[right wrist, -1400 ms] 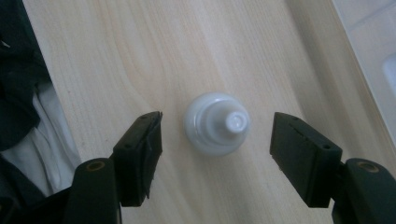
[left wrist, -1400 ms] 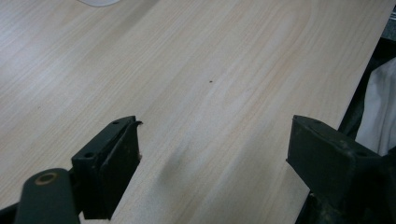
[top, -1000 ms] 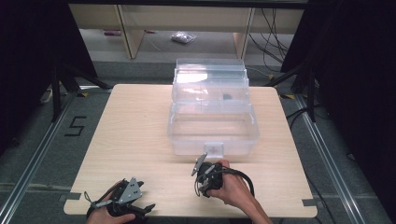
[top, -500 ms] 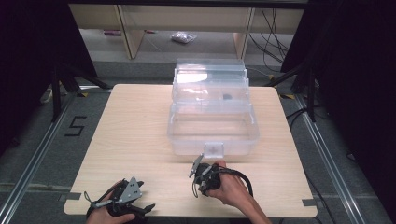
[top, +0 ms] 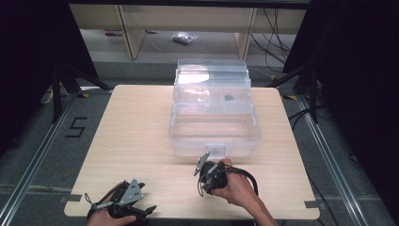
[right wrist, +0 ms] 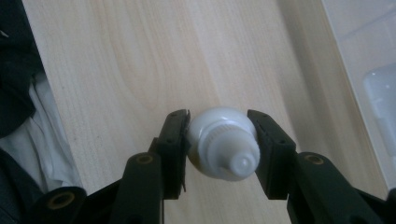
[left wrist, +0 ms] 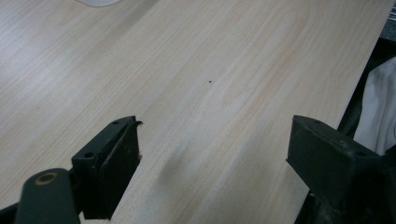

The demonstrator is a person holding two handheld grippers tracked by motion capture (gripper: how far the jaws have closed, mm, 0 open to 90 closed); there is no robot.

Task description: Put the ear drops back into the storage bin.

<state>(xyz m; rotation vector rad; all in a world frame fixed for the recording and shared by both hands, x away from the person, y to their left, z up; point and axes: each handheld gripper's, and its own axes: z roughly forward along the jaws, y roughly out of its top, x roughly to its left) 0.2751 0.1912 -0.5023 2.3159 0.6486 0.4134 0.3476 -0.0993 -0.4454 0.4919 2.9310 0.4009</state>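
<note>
A small white bottle [right wrist: 224, 144] sits clamped between the jaws of the right gripper [right wrist: 219, 149], at the centre of the right gripper view, above the wooden table [right wrist: 121, 60]. In the high view the bottle is too small to make out; there the right gripper [top: 207, 170] hovers at lower centre, just in front of a clear plastic box [top: 214, 125] with its lid raised. The left gripper [top: 123, 200] rests at the lower left of that view. The left gripper view shows its jaws spread wide over bare wood. A "5" [top: 76, 127] is marked on the floor at left.
</note>
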